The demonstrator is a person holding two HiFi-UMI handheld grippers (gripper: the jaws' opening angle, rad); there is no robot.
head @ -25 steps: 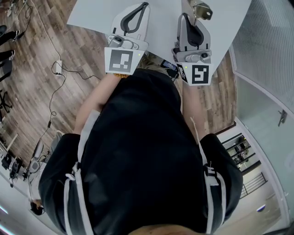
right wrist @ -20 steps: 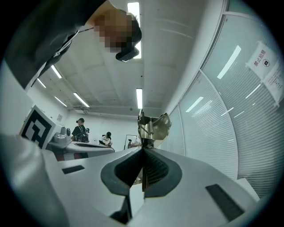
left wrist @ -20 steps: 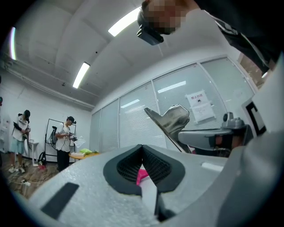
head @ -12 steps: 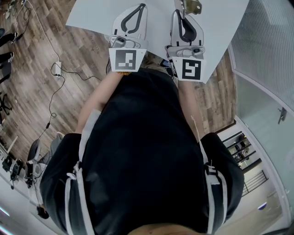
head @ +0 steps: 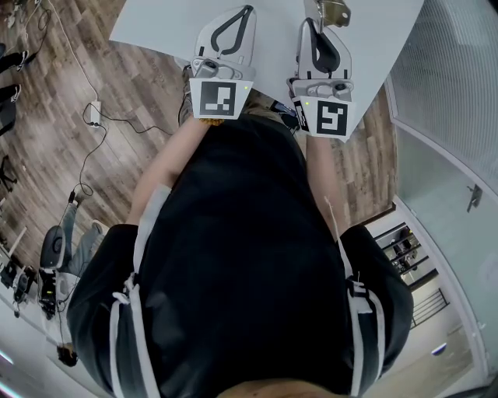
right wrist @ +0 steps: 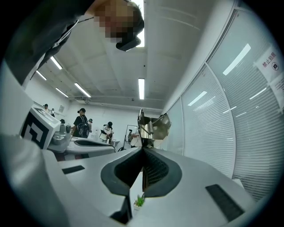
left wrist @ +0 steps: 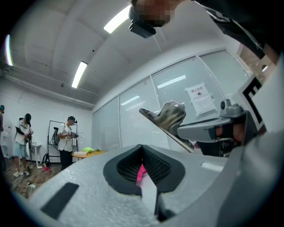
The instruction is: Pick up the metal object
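The metal object (head: 333,11) is a shiny folded clip with a small spring. My right gripper (head: 315,22) is shut on its lower end and holds it up over the white table (head: 156,27). In the right gripper view the metal object (right wrist: 153,126) stands straight up from the closed tips of the right gripper (right wrist: 143,148). My left gripper (head: 247,9) hovers beside it, shut and holding nothing. The left gripper view shows the left gripper (left wrist: 142,148) with its jaws together and the metal object (left wrist: 171,116) to the upper right, clear of them.
Both grippers point upward toward the ceiling. A wooden floor with cables and a power strip (head: 95,115) lies left of the table. A glass partition (head: 443,85) runs along the right. Several people (left wrist: 69,139) stand in the room's far part.
Both grippers have shifted slightly; the right one swung left and came back a little, still gripping the metal object. The left gripper drifted a bit to the right.
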